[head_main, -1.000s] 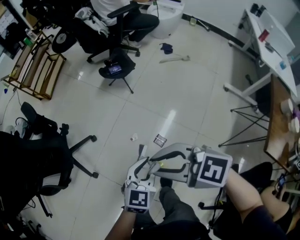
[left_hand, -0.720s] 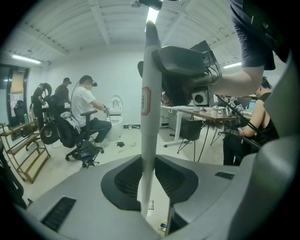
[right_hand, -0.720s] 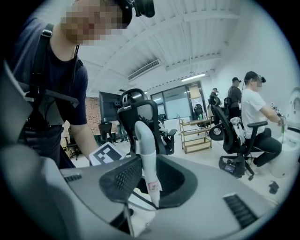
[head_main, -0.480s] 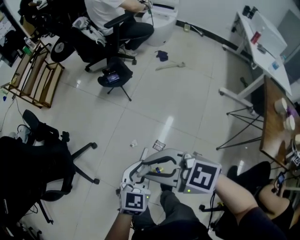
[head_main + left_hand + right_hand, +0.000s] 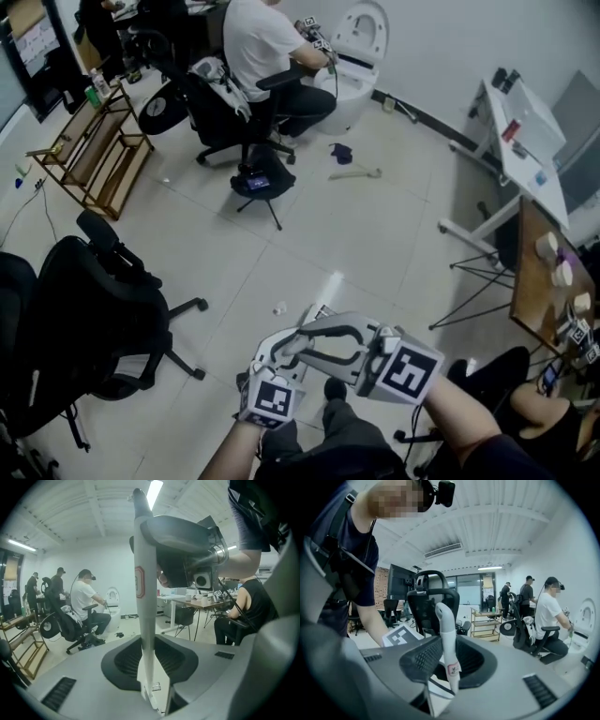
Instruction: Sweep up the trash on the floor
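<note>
Low in the head view my left gripper [image 5: 269,356] and right gripper [image 5: 305,339] are held close together above the tiled floor. Each is shut on a slim white handle with a red label. The left one's handle [image 5: 143,597] stands upright between its pads and rises past the right gripper. My left gripper [image 5: 147,665] points slightly downward. The right one's handle [image 5: 446,634] ends in a curved tip just beyond my right gripper [image 5: 449,663]. On the floor just ahead lie a small white scrap [image 5: 279,307] and a dark flat packet [image 5: 320,310], partly hidden by the grippers.
A black office chair [image 5: 103,309] stands at the left. Ahead, a seated person in a white shirt [image 5: 258,47] works by a white toilet [image 5: 361,37]. A dark rag [image 5: 340,150] and a stick [image 5: 354,172] lie farther off. Tables [image 5: 525,141] line the right, a wooden rack [image 5: 94,155] the left.
Both grippers have risen together with their handles still gripped. The head view has tilted up, showing more of the room; the scrap and packet now sit right at the gripper tips.
</note>
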Demonstrator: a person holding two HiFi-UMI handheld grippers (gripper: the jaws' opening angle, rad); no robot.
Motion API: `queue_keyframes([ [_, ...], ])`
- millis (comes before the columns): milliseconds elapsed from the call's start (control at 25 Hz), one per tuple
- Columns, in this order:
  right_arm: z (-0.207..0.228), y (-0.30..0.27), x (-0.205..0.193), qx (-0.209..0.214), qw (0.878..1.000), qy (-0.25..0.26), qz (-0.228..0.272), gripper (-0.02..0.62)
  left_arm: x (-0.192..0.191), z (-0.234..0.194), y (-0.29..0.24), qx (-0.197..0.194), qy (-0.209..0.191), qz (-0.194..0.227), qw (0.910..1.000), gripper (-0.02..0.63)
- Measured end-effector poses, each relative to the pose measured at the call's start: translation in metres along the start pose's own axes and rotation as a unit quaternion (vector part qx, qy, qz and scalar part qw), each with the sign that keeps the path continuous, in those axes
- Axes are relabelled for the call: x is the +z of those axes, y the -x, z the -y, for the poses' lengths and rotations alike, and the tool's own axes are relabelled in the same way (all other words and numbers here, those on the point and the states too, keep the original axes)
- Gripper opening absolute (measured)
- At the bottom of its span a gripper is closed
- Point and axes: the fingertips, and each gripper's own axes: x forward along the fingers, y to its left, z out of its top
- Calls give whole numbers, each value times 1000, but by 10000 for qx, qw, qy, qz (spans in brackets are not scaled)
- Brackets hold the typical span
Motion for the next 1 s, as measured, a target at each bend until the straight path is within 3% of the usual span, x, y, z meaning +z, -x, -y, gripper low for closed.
queue_keyframes([
  [240, -13, -25, 71, -553, 9983, 119, 120, 103, 43, -23, 60, -458, -59, 243, 9986, 84],
  [400, -22, -28, 106, -872, 9951, -112, 456, 103, 64, -32, 93, -700, -275, 412, 9963, 84],
  [640, -24, -23, 146, -794, 9901, -423, 1081, 103, 95, -44, 127, -983, -517, 741, 9911, 86],
  [840, -8, -16, 161, -660, 9836, -778, 1485, 103, 114, -54, 134, -691, -819, 630, 9922, 104],
  [1000, 10, -15, 160, -721, 9823, -972, 1428, 103, 132, -62, 127, -387, -715, 722, 9941, 104],
])
